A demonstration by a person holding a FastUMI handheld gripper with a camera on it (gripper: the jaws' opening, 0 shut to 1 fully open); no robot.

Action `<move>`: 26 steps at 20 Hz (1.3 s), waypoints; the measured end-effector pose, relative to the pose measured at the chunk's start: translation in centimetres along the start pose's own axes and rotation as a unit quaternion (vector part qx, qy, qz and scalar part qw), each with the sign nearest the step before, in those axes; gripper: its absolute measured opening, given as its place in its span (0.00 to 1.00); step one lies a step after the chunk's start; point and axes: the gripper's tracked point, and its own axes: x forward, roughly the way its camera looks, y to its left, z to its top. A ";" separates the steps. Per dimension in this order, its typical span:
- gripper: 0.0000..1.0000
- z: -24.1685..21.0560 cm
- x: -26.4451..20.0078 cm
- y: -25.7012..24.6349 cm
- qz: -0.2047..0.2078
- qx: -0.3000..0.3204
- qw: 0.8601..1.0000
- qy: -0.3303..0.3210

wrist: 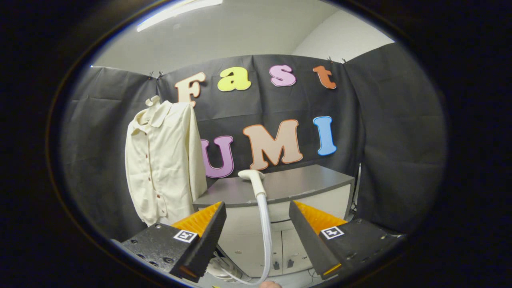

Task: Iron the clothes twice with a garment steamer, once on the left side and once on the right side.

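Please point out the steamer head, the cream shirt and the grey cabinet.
steamer head (251, 175): gripper view, on its white nozzle.
cream shirt (168, 160): gripper view, on its front panel.
grey cabinet (304, 182): gripper view, on its bare top.

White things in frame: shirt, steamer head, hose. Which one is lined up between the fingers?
The hose: it runs up between the open fingers, untouched, to the steamer head lying on the grey cabinet top. The shirt hangs off to the left.
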 end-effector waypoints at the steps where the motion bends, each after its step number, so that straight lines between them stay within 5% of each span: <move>1: 0.96 0.4 0.9 0.0 -0.003 -0.004 1.000 0.003; 14: 0.97 2.1 17.3 0.3 -0.015 -0.001 0.994 0.108; 26: 1.00 1.9 29.4 1.2 -0.028 -0.130 0.970 0.204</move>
